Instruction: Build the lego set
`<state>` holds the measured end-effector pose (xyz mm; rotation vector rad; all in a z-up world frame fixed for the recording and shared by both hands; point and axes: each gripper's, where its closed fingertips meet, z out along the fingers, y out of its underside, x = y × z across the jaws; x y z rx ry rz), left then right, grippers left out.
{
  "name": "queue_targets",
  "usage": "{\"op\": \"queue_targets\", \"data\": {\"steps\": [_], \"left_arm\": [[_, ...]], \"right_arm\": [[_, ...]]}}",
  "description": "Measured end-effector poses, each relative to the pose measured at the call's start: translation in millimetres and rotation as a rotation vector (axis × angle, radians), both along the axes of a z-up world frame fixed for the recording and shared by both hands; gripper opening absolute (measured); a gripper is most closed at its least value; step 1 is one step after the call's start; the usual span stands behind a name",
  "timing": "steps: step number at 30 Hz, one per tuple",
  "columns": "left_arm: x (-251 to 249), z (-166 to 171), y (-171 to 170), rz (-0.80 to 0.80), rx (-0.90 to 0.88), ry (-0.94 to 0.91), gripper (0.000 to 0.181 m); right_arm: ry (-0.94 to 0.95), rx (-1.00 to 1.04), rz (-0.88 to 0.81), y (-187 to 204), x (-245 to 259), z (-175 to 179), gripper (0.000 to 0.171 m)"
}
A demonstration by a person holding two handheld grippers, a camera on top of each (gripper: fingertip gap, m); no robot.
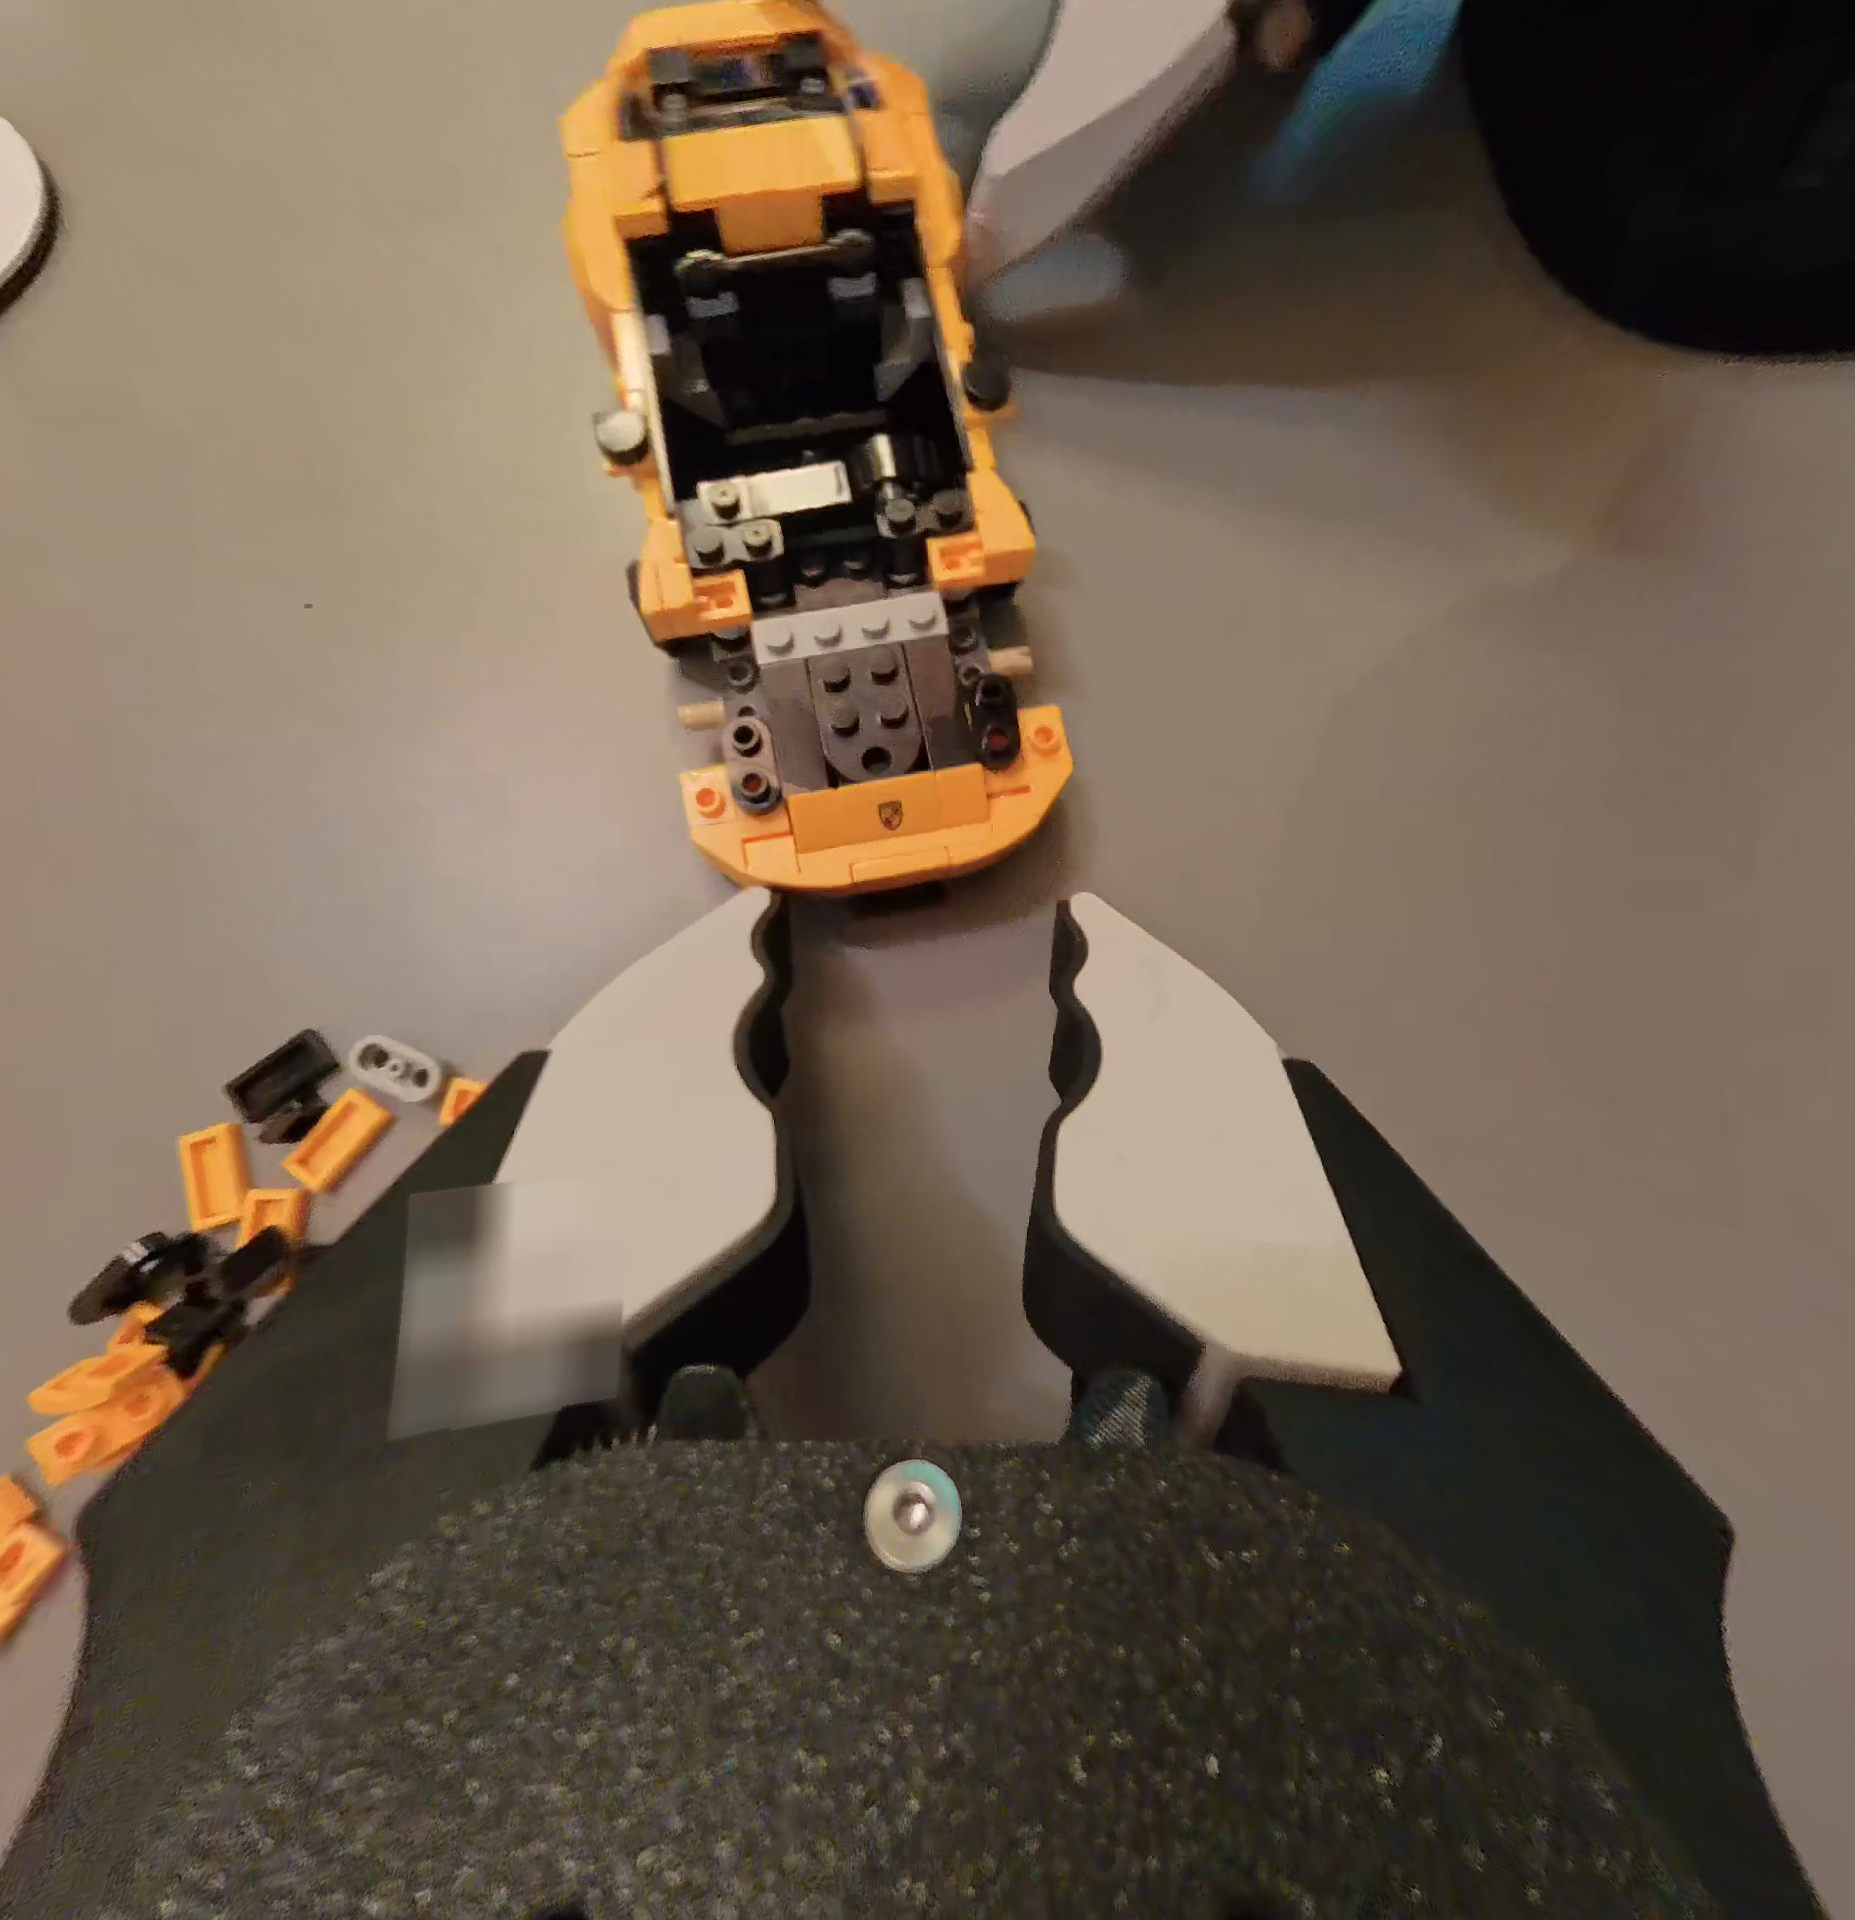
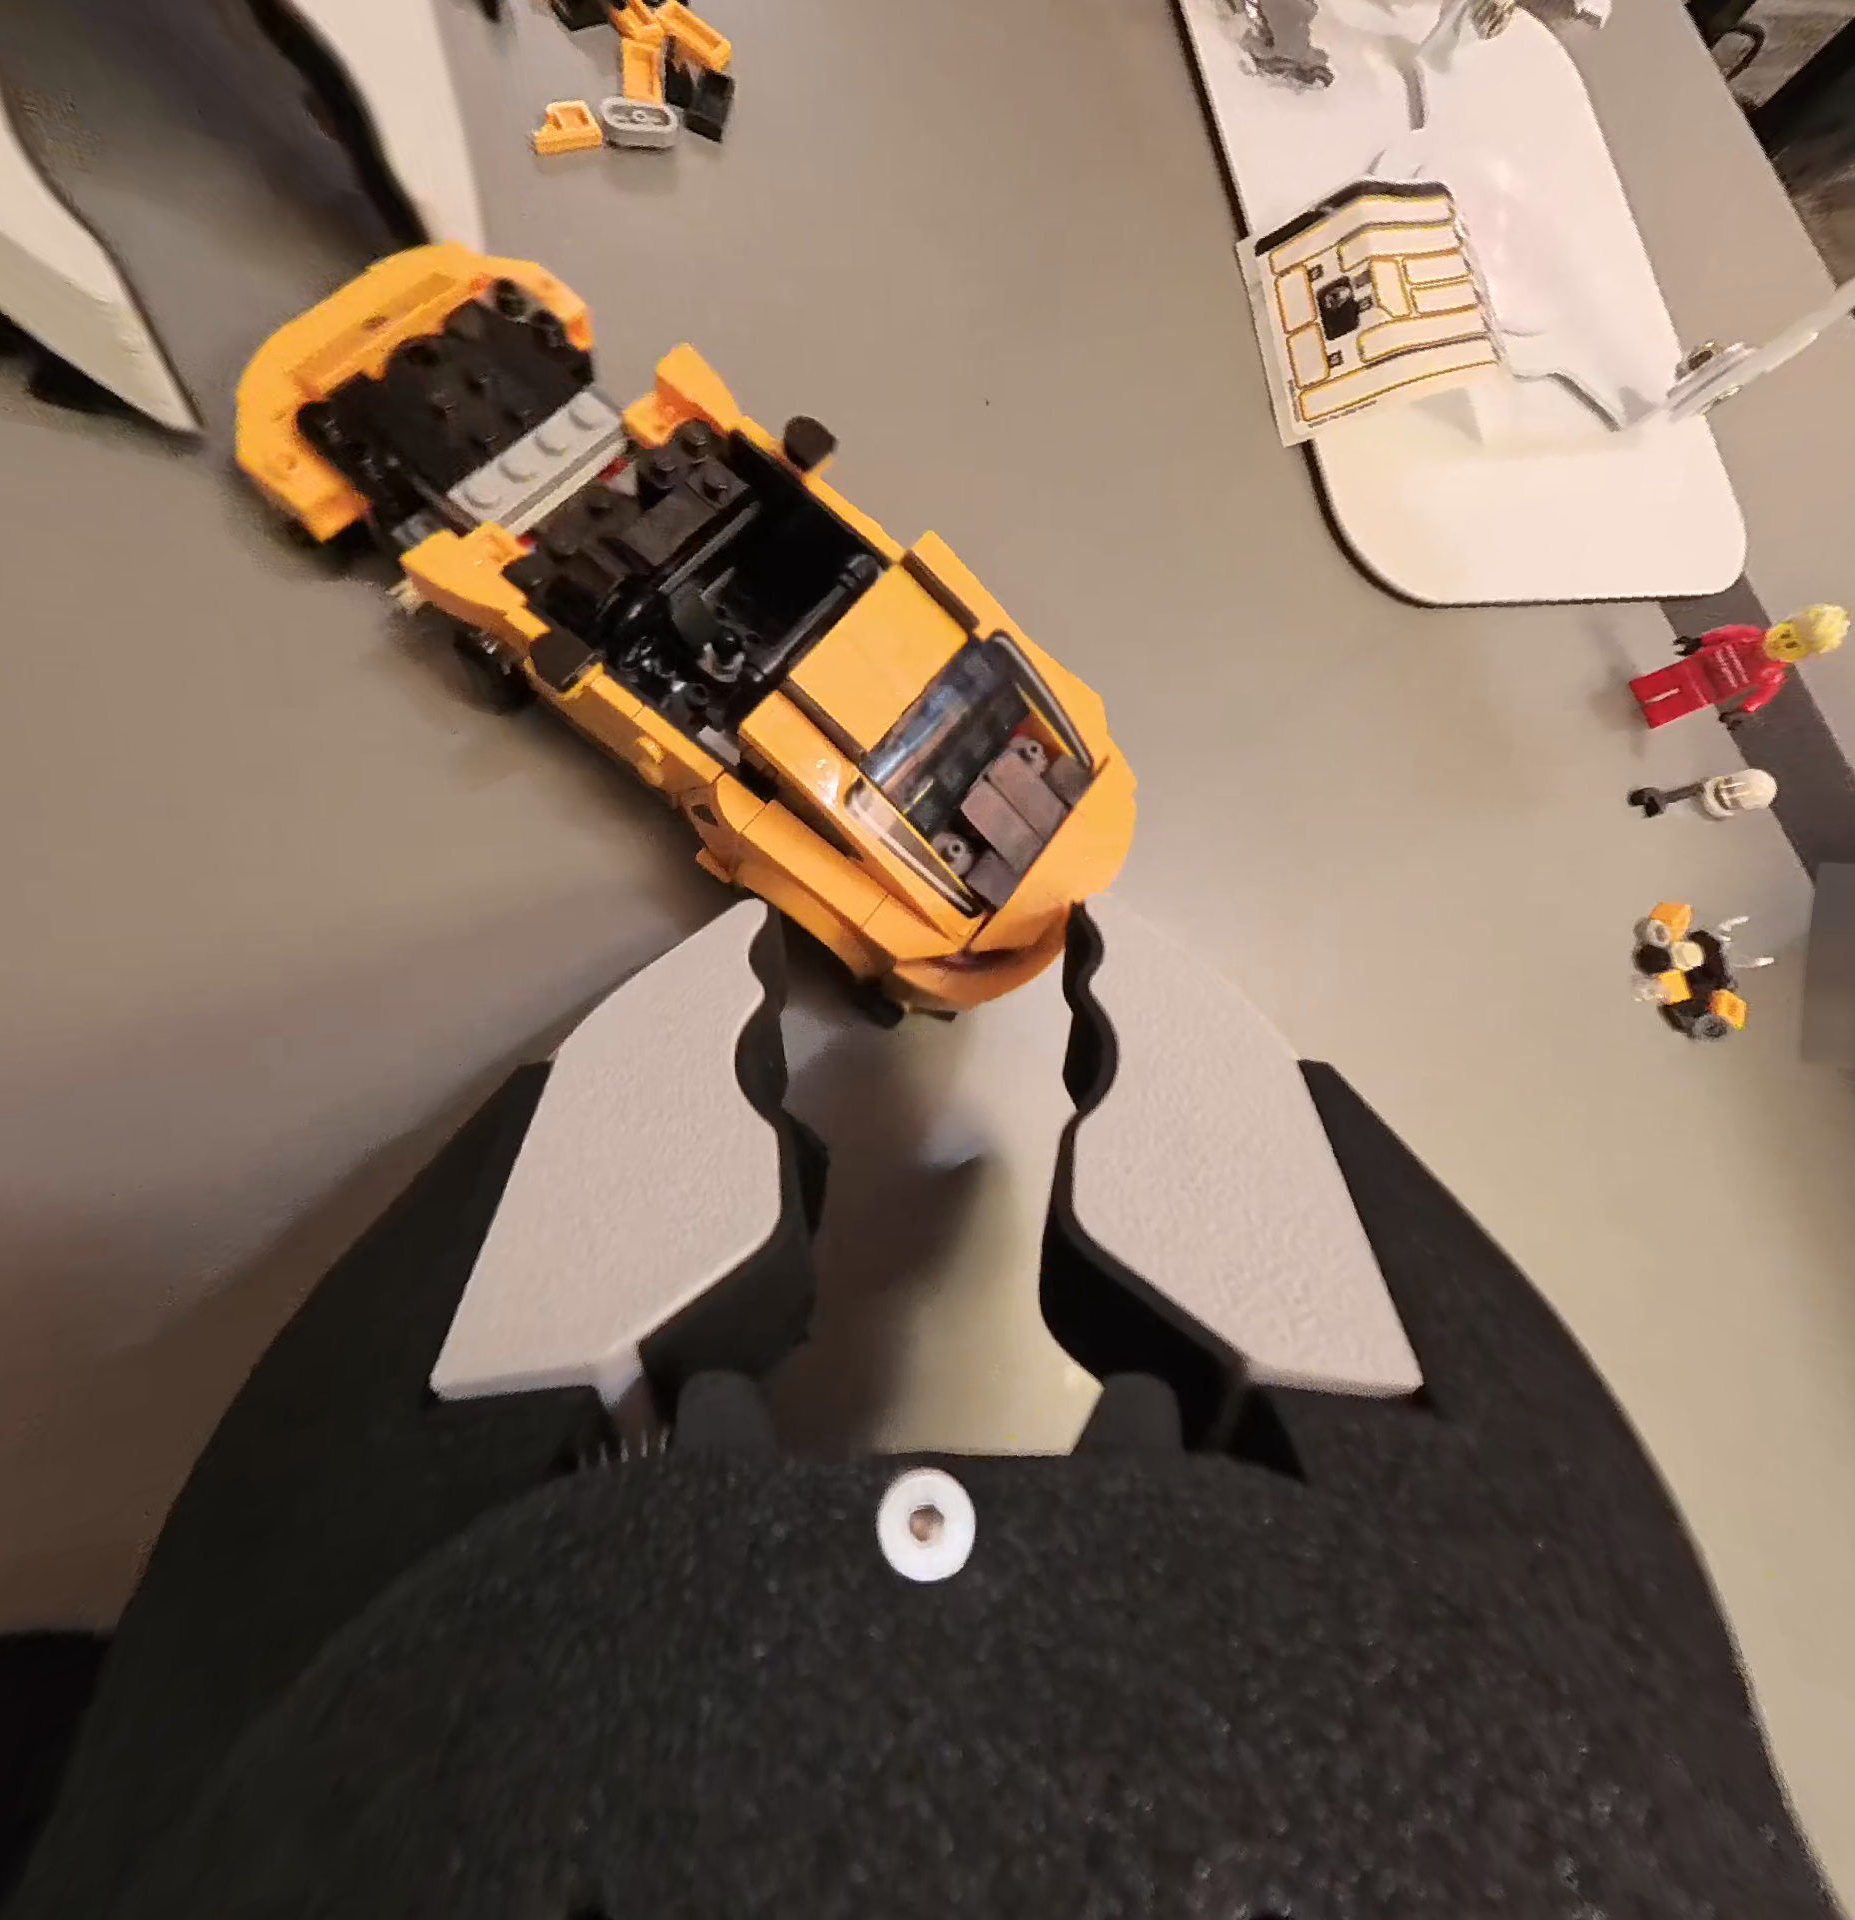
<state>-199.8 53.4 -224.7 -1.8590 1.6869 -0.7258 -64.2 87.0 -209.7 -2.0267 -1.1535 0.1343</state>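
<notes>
The orange lego car (image 1: pixel 809 468) stands on the grey table, its roof and bonnet open to black and grey studs. Its nose points at my left gripper (image 1: pixel 918 920), which is open and empty just short of the front bumper. In the right wrist view the car (image 2: pixel 684 623) lies diagonally. Its rear end sits between the tips of my right gripper (image 2: pixel 918 925), whose jaws stand wide and do not clamp it. The right gripper's fingers (image 1: pixel 1089 156) show blurred beside the car's rear. Loose orange and black pieces (image 1: pixel 227 1195) lie left of my left gripper.
A white mat (image 2: pixel 1588 499) at the right holds a sticker sheet (image 2: pixel 1359 301) and clear plastic. A red minifigure (image 2: pixel 1723 665), a small white and black piece (image 2: pixel 1712 795) and a small pile of parts (image 2: pixel 1681 966) lie near the table's right edge. More loose pieces (image 2: pixel 642 94) lie beyond the car. The tips of one gripper are about 15 centimeters away from the tips of the other.
</notes>
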Motion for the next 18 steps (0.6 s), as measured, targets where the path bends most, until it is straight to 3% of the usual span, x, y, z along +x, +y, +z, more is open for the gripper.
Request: {"op": "queue_targets", "data": {"steps": [4,9,18], "left_arm": [[-0.6,5.2,-8.9,-0.037,-0.026,-0.028,0.043],[-4.7,17.1,8.8,0.059,-0.056,-0.102,0.042],[13.1,14.6,12.9,0.113,-0.012,-0.115,0.064]], "right_arm": [[0.022,-0.009,-0.045,13.5,4.8,0.7,0.051],[0.086,-0.001,-0.064,13.1,8.6,8.4,0.049],[0.106,-0.029,-0.03,9.4,-2.9,4.3,0.048]]}}
